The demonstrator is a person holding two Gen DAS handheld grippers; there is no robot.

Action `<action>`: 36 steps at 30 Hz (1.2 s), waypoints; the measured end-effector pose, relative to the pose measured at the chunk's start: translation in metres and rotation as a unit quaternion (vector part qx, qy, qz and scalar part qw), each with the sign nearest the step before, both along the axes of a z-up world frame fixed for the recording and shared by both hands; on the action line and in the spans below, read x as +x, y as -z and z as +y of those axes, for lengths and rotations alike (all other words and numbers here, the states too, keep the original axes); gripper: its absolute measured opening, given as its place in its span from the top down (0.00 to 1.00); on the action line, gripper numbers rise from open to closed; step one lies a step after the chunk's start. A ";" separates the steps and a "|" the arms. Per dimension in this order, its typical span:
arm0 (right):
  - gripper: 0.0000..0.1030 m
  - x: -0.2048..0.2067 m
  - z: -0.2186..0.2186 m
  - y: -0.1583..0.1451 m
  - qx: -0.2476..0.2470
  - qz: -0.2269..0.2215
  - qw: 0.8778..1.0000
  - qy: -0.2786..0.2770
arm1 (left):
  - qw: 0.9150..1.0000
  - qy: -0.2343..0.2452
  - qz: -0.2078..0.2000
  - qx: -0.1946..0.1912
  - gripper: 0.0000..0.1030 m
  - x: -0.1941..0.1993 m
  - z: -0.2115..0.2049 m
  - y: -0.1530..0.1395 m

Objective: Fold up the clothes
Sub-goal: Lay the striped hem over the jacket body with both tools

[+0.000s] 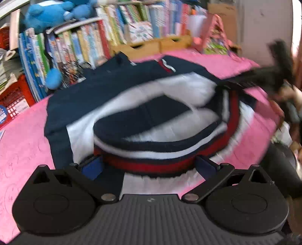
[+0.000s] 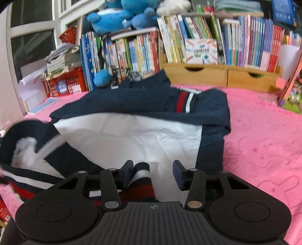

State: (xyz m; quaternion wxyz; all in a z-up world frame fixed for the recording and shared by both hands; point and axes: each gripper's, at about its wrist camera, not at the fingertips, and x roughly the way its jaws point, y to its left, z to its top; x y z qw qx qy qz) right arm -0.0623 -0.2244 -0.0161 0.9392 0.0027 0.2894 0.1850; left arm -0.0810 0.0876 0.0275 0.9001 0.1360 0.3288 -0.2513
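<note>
A navy and white jacket (image 1: 117,88) lies spread on the pink blanket (image 1: 24,143), with its red, white and navy striped hem (image 1: 162,160) bunched up toward me. My left gripper (image 1: 149,165) is open, its blue-padded fingers (image 1: 92,166) wide apart on either side of that hem. In the right wrist view the jacket (image 2: 132,132) lies ahead, and a fold of striped ribbing (image 2: 141,175) rests against the left finger of my open right gripper (image 2: 153,171). A blurred black shape, my right gripper (image 1: 273,71), sits at the jacket's far right edge in the left wrist view.
Rows of books (image 2: 207,43) line the back, above a wooden drawer unit (image 2: 220,77). Blue plush toys (image 2: 117,17) sit on top of the books. A red crate (image 2: 66,83) with papers stands at the left. Bare pink blanket (image 2: 264,141) stretches to the right.
</note>
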 end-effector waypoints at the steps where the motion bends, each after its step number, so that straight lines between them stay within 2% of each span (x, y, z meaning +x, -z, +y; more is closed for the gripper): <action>1: 0.47 -0.005 0.000 -0.004 -0.002 -0.011 1.000 -0.006 | 1.000 -0.015 0.001 -0.008 0.00 0.010 0.001 -0.001; 4: 0.31 -0.022 0.001 -0.017 -0.009 -0.045 0.998 -0.030 | 0.997 -0.067 0.008 -0.022 0.00 0.033 0.006 0.004; 7: 0.23 -0.042 0.013 -0.027 -0.021 -0.063 0.995 -0.078 | 0.992 -0.118 0.026 -0.035 0.00 0.053 0.013 0.012; 12: 0.19 -0.071 0.050 -0.028 -0.075 -0.091 0.979 -0.169 | 0.984 -0.154 0.059 -0.071 0.00 0.061 0.031 0.027; 15: 0.21 -0.074 0.073 -0.016 -0.116 -0.091 0.970 -0.196 | 0.983 -0.167 0.048 -0.067 0.00 0.054 0.034 0.023; 17: 0.27 -0.068 0.083 -0.012 -0.126 -0.086 0.968 -0.200 | 0.982 -0.176 0.038 -0.063 0.00 0.049 0.036 0.020; 19: 0.28 -0.057 0.088 -0.013 -0.131 -0.085 0.969 -0.190 | 0.981 -0.182 0.015 -0.059 0.00 0.043 0.038 0.011; 24: 0.31 -0.020 0.093 0.001 -0.158 -0.071 0.976 -0.131 | 0.986 -0.151 -0.037 -0.064 0.00 0.014 0.034 -0.016; 27: 0.31 0.003 0.090 0.014 -0.146 -0.038 0.984 -0.099 | 0.990 -0.135 -0.034 -0.039 0.00 0.013 0.023 -0.006; 31: 0.31 0.015 0.076 0.014 -0.114 -0.017 0.991 -0.066 | 0.993 -0.113 -0.029 -0.005 0.00 0.013 0.009 0.008; 34: 0.30 0.005 0.060 0.008 -0.088 -0.023 0.993 -0.076 | 0.995 -0.100 -0.025 0.015 0.00 0.015 0.000 0.019; 36: 0.26 -0.009 0.052 0.000 -0.070 -0.037 0.992 -0.103 | 0.994 -0.108 -0.017 0.004 0.00 0.021 0.006 0.027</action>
